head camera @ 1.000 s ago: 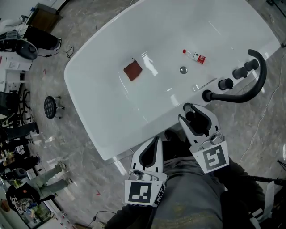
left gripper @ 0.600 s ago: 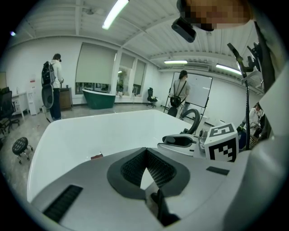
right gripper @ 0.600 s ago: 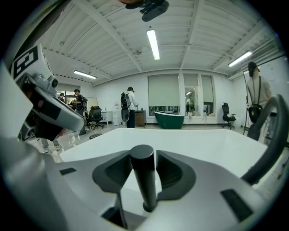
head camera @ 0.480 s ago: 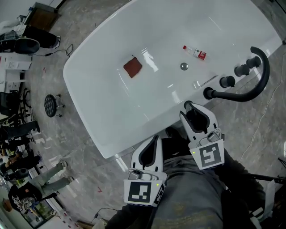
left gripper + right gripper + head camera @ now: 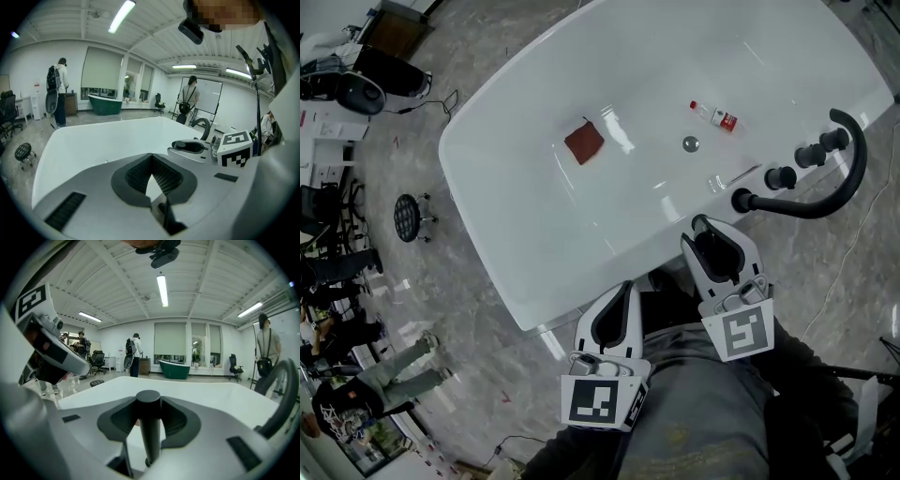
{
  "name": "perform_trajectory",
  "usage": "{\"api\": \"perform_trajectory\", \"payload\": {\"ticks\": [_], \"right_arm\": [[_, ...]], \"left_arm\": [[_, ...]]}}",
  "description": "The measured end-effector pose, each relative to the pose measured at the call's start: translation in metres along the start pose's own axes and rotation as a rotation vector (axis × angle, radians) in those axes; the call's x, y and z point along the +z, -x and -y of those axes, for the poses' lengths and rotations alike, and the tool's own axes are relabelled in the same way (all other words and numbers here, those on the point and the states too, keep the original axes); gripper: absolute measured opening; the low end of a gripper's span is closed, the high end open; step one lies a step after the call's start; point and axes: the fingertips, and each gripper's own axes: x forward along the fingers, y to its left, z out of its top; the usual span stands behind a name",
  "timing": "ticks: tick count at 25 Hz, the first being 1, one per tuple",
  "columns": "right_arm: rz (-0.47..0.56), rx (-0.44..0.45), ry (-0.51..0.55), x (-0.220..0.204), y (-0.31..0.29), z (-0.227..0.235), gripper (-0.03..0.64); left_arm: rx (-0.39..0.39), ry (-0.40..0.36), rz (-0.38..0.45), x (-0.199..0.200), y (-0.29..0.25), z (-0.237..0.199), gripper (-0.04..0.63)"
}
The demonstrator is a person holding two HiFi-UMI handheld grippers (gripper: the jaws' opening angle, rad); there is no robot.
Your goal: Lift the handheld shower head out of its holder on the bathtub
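The white bathtub fills the head view. At its near rim stands the black handle of the handheld shower head, upright in its holder. My right gripper reaches to the rim with that handle between its jaws. In the right gripper view the black handle rises between the dark pads; the jaws are closing, and a thin gap shows beside it. My left gripper hangs lower, short of the rim, its tips meeting on nothing.
A black curved spout and black knobs sit on the rim right of the handle. In the tub lie a red-brown cloth, a small bottle and the drain. A stool and people stand on the floor at left.
The right gripper's jaws have drawn a little closer around the black handle. Both grippers stay where they were.
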Motion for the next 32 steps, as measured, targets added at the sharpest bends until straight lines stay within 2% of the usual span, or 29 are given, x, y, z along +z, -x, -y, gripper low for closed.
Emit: {"api": "perform_trajectory", "payload": {"ticks": [20,27,32], "right_arm": [[0.054,0.023,0.033,0.125,0.033,-0.001,0.140],[0.081,0.040,0.036,0.148,0.049,0.000,0.141],[0.100,0.083,0.039,0.165,0.054,-0.004,0.140]], "left_arm": [[0.036,0.040,0.099,0.094,0.064,-0.002,0.003],[0.036,0.050,0.145,0.106,0.074,0.008,0.004],[0.067,0.053,0.170,0.119,0.083,0.006,0.003]]}}
